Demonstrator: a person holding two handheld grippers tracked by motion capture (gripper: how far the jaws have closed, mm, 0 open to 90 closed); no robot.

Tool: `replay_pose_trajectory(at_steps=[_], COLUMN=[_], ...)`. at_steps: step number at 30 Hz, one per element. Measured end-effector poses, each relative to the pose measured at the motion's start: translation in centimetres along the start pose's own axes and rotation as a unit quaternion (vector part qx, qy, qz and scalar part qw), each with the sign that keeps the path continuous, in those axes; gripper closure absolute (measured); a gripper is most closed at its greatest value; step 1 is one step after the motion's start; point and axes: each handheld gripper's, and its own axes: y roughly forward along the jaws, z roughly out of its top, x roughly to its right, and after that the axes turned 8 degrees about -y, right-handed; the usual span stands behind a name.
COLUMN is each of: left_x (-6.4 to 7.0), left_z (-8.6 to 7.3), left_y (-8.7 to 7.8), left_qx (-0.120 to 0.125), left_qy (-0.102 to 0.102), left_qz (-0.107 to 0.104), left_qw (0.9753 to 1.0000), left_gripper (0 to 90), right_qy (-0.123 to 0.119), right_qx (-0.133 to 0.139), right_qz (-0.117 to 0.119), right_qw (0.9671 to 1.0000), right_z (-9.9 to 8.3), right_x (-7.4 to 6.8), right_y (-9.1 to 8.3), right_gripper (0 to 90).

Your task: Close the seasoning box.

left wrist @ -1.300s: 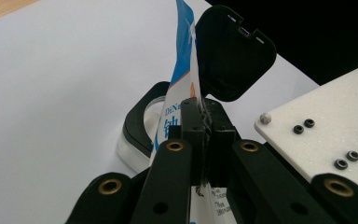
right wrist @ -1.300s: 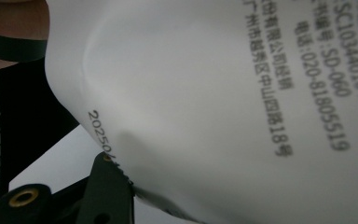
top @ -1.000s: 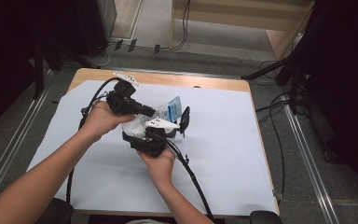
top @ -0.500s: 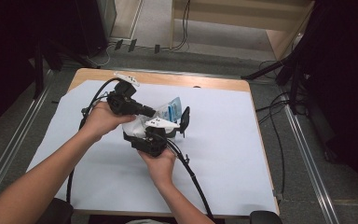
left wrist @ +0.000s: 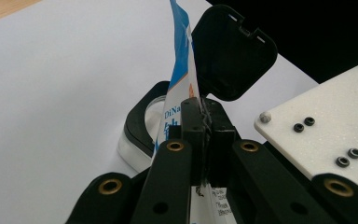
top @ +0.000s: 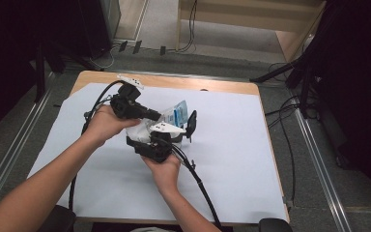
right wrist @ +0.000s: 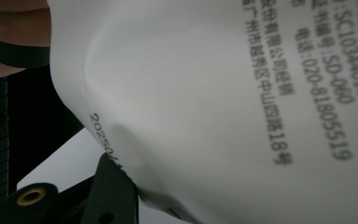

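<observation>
Above the open-lidded black container [top: 186,126] on the tabletop [top: 270,159], the left tongs [left wrist: 204,122] pinch the white-and-blue packet [top: 174,115] by its edge. The right tongs [top: 162,137] press close beneath, probably steadying it for tearing; their grip I cannot tell.

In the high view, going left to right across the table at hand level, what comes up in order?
Left hand → left gripper → blue-and-white packet → black hinged lid → bare white table cover.

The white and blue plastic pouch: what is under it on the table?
Under the white and blue plastic pouch stands a clear round container with an open black lid. Its contents are covered.
</observation>
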Motion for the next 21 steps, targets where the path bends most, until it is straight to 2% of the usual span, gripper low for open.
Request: replay_pose_trajectory(at_steps=[14,21], left_x=[-0.03,-0.08], left_z=[-0.13,-0.11], left_y=[-0.06,-0.18], left_qx=[0.001,0.003], left_qy=[0.000,-0.001], left_qz=[0.001,0.001], left_qw=[1.0000,1.0000], left_gripper=[89.6,89.5], right_qy=[-0.006,0.004], right_qx=[-0.003,0.003], right_qz=[-0.002,0.005], right_qw=[1.0000,1.0000], right_z=[-0.07,0.00], right_x=[-0.05,-0.11], right_y=[0.07,0.14], right_gripper=[57.9,57.8])
